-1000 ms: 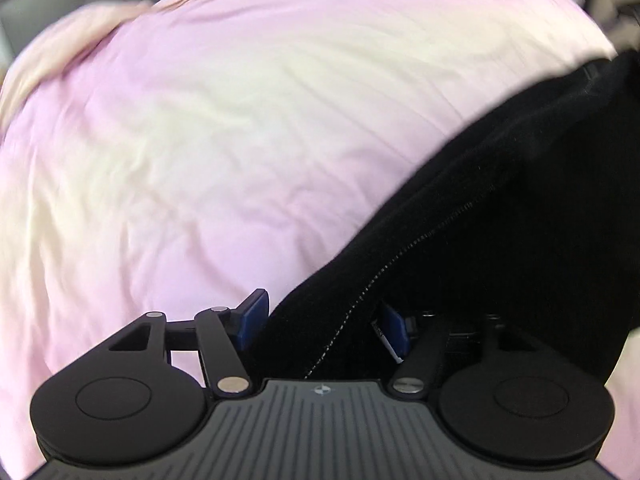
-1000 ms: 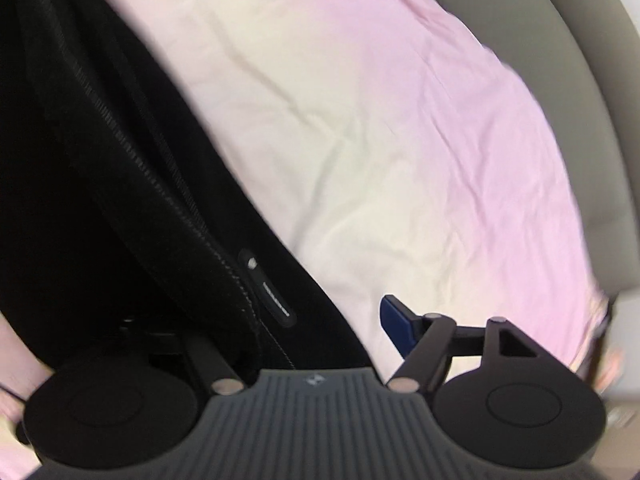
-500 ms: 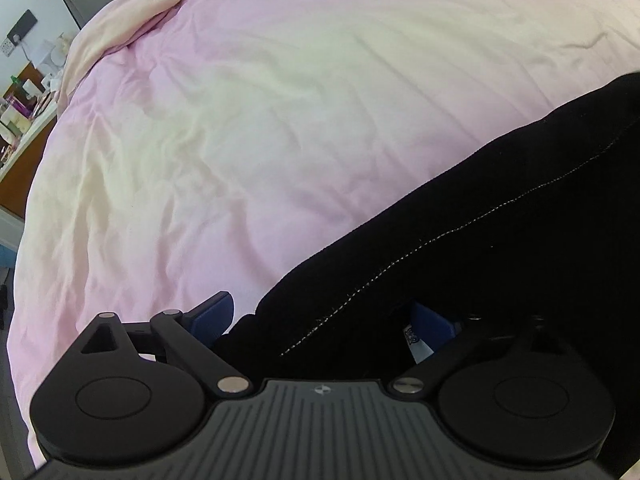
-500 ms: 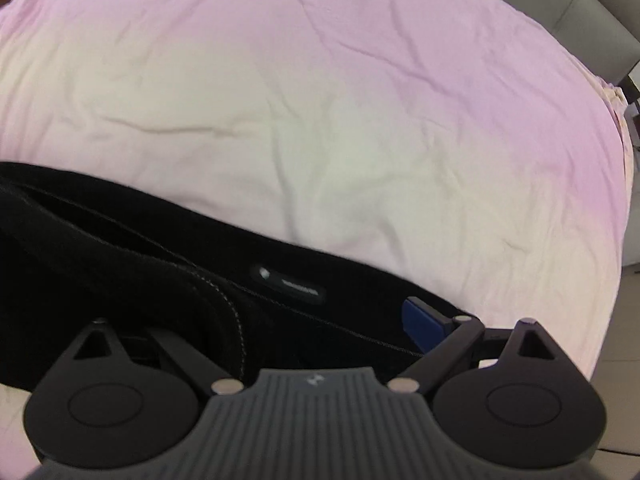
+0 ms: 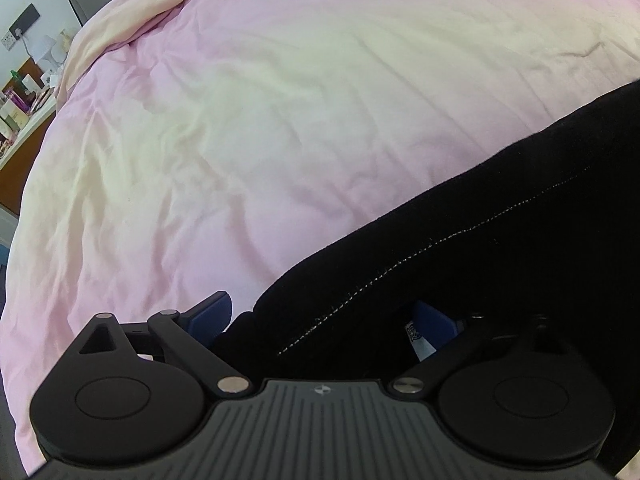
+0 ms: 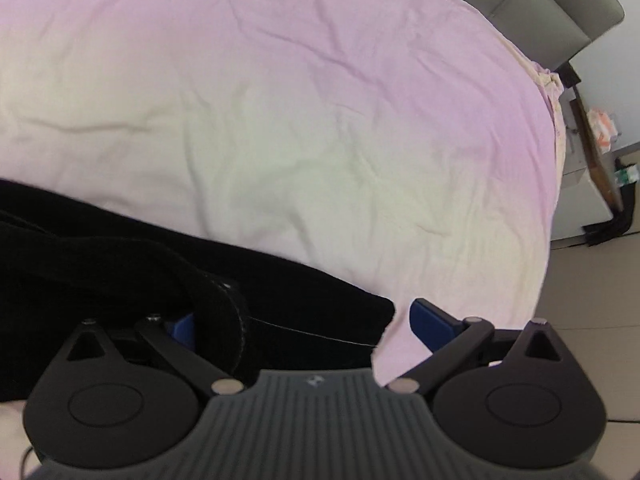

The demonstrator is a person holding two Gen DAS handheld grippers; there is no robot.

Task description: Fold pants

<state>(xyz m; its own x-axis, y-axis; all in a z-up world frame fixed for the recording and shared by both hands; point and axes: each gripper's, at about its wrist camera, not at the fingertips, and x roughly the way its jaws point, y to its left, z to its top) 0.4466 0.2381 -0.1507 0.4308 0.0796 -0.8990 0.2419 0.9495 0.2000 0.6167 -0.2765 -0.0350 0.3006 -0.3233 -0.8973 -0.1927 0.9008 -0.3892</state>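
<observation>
Black pants [image 5: 500, 240] lie on the pink bed sheet [image 5: 280, 120], with a dotted seam running along them. My left gripper [image 5: 322, 316] stands open wide over their near edge; the cloth lies loose between the blue pads [image 5: 212, 312] without being pinched. In the right wrist view the pants [image 6: 120, 272] fill the lower left, their folded end reaching between the fingers. My right gripper [image 6: 306, 324] has its jaws opening. Its right pad [image 6: 430, 320] is clear over the sheet [image 6: 280, 120], and its left pad is half hidden behind a fold.
The wrinkled sheet stretches far beyond the pants. A grey headboard [image 6: 540, 8] is at the upper right, with floor [image 6: 592, 280] and a small stand [image 6: 592, 140] beyond the bed's edge. A shelf with bottles [image 5: 20, 108] stands at far left.
Both grippers have widened and let go of the pants, which now lie flat on the bed. The right gripper has rolled and drawn off to the side, and the left has tilted.
</observation>
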